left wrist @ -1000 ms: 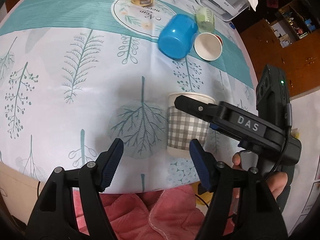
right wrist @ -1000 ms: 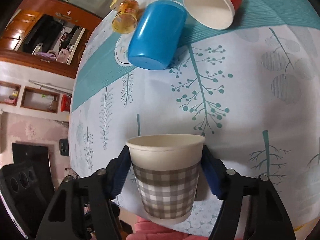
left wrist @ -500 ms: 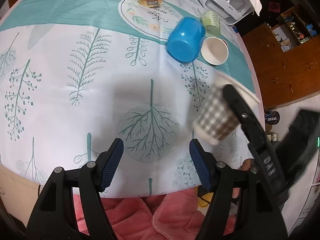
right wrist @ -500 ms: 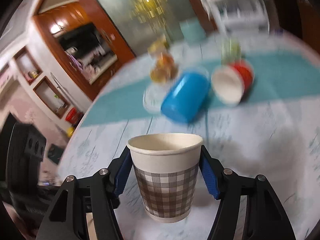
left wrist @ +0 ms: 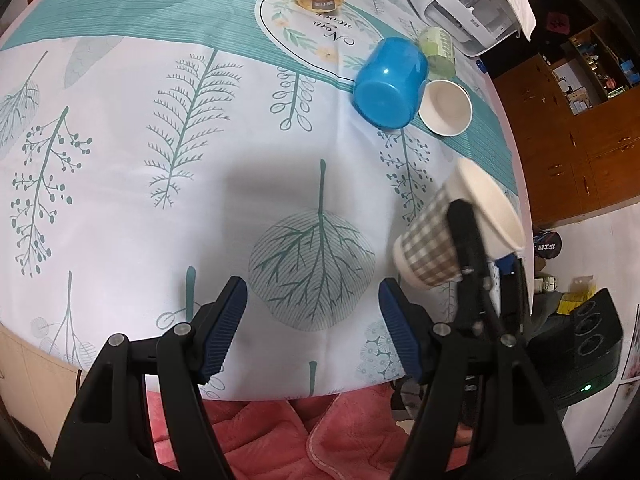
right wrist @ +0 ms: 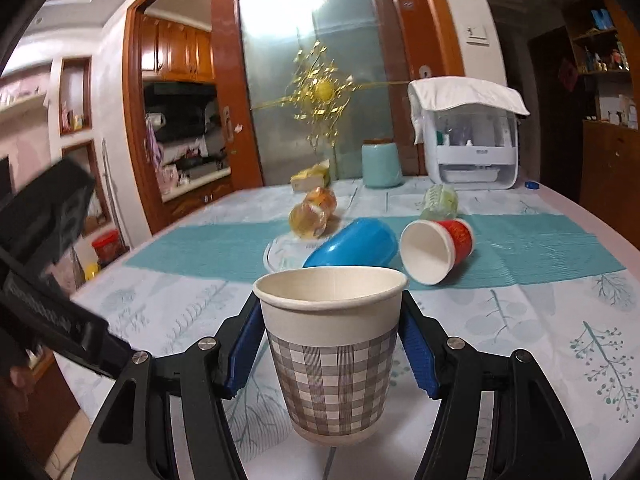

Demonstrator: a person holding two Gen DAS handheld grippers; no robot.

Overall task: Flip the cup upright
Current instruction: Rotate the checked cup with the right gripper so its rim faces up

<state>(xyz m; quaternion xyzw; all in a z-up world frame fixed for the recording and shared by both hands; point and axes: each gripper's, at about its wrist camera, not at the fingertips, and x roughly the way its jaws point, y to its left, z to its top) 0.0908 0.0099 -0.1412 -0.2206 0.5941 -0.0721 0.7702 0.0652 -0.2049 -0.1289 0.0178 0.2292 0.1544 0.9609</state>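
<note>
Gripping the checked cup [right wrist: 334,354] mouth-up, right tool [right wrist: 334,354] clamps it; left tool [left wrist: 312,312] gapes.

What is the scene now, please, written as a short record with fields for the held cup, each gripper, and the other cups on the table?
held cup: checked paper cup, mouth up in the right wrist view, lifted off the table
right gripper: shut on checked paper cup
left gripper: open, holds nothing, above the tablecloth
blue cup: on its side
red paper cup: on its side, beside the blue cup
green cup: on its side, behind them
</note>
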